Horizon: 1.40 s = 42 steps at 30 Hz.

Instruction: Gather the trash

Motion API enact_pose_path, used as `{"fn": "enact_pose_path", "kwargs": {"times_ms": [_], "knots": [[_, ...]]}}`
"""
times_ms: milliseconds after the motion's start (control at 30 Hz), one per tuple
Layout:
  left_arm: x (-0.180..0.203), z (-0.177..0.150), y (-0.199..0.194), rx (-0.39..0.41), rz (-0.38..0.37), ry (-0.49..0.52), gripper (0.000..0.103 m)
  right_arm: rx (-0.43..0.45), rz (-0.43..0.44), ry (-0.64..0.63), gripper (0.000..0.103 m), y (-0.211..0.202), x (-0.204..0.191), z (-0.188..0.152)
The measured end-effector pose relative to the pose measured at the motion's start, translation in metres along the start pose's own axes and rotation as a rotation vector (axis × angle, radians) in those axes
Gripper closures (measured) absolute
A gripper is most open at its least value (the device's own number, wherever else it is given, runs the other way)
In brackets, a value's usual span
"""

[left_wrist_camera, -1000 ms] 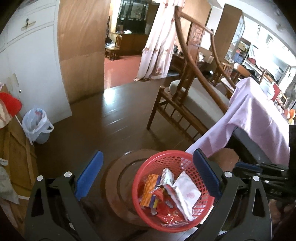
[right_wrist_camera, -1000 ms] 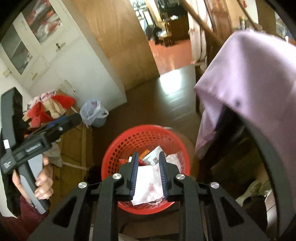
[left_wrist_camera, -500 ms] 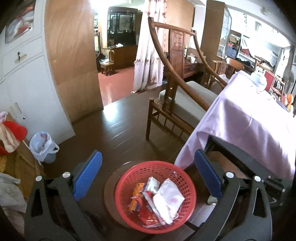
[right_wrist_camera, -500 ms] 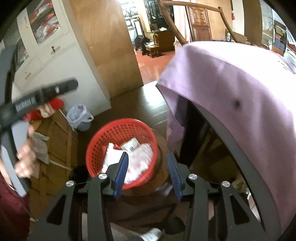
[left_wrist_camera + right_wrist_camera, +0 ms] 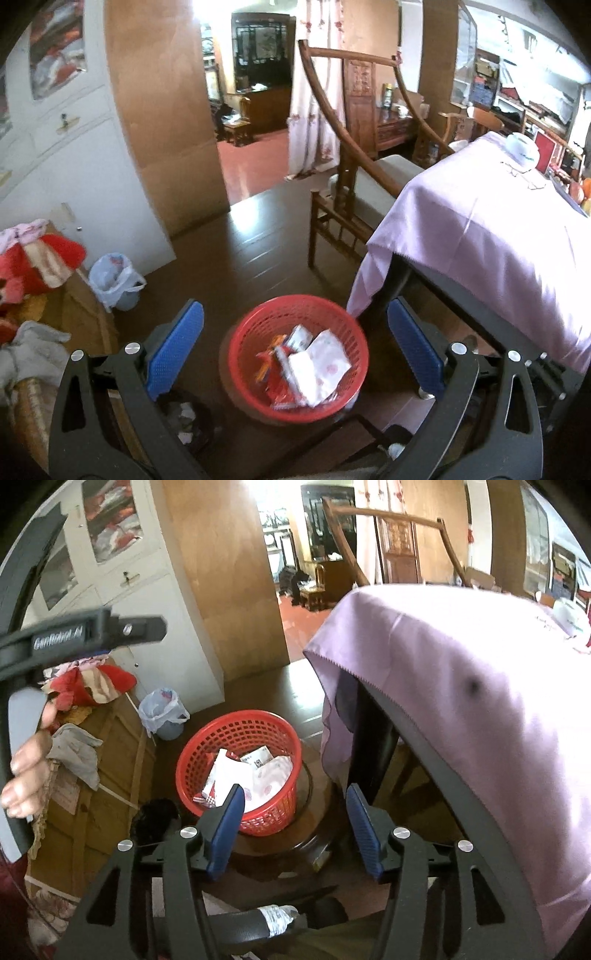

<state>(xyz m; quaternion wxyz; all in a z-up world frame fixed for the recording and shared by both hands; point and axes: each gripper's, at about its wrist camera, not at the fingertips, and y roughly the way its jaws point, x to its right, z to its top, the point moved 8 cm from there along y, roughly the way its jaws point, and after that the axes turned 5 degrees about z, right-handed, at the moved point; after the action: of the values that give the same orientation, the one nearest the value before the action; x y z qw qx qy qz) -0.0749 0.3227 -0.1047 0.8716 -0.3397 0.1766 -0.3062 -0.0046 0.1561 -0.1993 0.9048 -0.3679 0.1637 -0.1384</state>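
A red mesh basket [image 5: 258, 332] [image 5: 207, 746] stands on a round dark wooden stool and holds several wrappers [image 5: 314, 365] [image 5: 255, 775], white, pink-patterned and orange-red. My left gripper [image 5: 295, 314] hovers above and short of the basket, open wide, nothing between its blue pads. My right gripper [image 5: 295, 794] is above the stool to the basket's right; its jaws are opening and hold nothing. The left gripper's black body [image 5: 74, 635] and the hand on it show at the left of the right wrist view.
A table under a lilac cloth [image 5: 498, 229] [image 5: 480, 701] rises close on the right, a wooden chair [image 5: 354, 192] behind it. A small bin lined with a plastic bag [image 5: 114, 277] [image 5: 166, 712] stands by the white cabinet. Clothes pile on a wooden chest [image 5: 33, 266] at left.
My right gripper let go of the white wrapper into the basket and opened, pulling back to the right. Both grippers rose and drew away, so the basket looks smaller.
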Motion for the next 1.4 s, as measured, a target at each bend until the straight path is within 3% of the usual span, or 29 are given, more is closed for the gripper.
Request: {"fn": "enact_pose_path", "kwargs": {"times_ms": [167, 333, 467, 567, 733, 867, 1033, 1400], "knots": [[-0.024, -0.028, -0.024, -0.017, 0.051, -0.044, 0.007, 0.027, 0.008, -0.034, 0.046, -0.017, -0.013, 0.001], [-0.049, -0.05, -0.054, 0.026, 0.117, -0.075, 0.007, 0.046, -0.016, -0.071, 0.045, -0.033, -0.034, 0.011], [-0.058, -0.053, -0.057, 0.037, 0.094, -0.119, 0.007, 0.045, -0.069, -0.086, 0.03, -0.037, -0.05, 0.022], [-0.065, -0.055, -0.046, 0.027, 0.063, -0.16, 0.007, 0.021, -0.112, -0.091, 0.03, -0.029, -0.056, 0.028], [-0.077, -0.074, -0.007, -0.082, 0.007, -0.247, 0.007, -0.049, -0.135, -0.066, 0.03, -0.002, -0.056, 0.027], [-0.084, -0.092, 0.026, -0.16, 0.026, -0.29, 0.007, -0.114, -0.148, -0.052, 0.03, 0.025, -0.051, 0.021], [-0.074, -0.116, 0.059, -0.236, 0.051, -0.262, 0.007, -0.18, -0.146, -0.019, 0.03, 0.056, -0.044, 0.013], [-0.071, -0.126, 0.082, -0.234, 0.124, -0.184, 0.007, -0.228, -0.134, 0.043, 0.03, 0.102, -0.026, 0.004]]}}
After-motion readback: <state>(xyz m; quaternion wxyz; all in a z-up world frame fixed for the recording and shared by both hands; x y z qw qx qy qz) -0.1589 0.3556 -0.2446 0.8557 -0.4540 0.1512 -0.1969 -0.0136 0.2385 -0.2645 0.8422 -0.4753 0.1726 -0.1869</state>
